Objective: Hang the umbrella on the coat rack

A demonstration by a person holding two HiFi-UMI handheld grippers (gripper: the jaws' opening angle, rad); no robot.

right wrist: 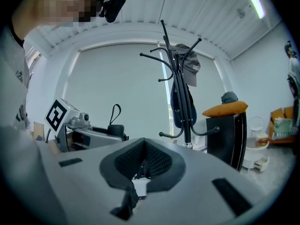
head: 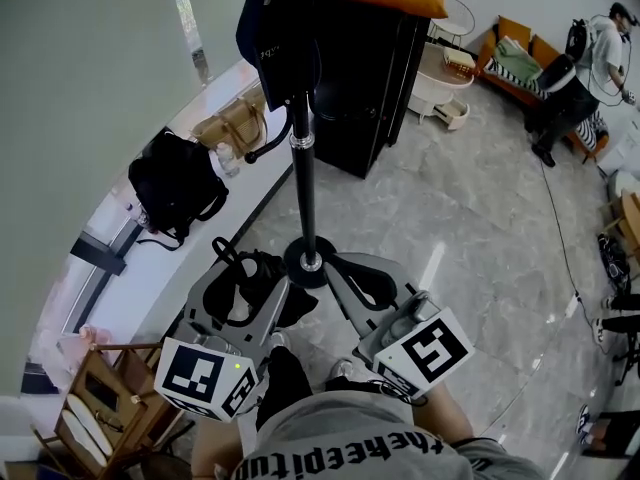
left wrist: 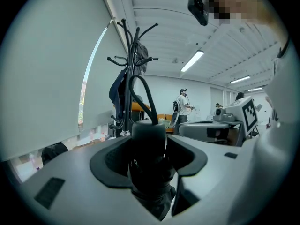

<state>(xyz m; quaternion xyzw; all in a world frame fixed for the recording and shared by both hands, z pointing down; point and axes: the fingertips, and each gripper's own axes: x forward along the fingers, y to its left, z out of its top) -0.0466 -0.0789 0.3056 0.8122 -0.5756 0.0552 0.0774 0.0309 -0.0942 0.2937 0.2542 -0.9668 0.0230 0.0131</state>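
On marble floor, coat rack (black)

coat rack: top cut off, head view | umbrella: lower end hidden between fingers

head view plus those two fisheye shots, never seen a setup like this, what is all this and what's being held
No robot here: a person carries a hand-held gripper in each hand. The head view looks down from a camera on the head; the other two look along each one's jaws. The left hand-held gripper is shut on a folded black umbrella. The right hand-held gripper is shut and empty. Ahead, on the grey floor, stands the coat rack, with a cap on it.
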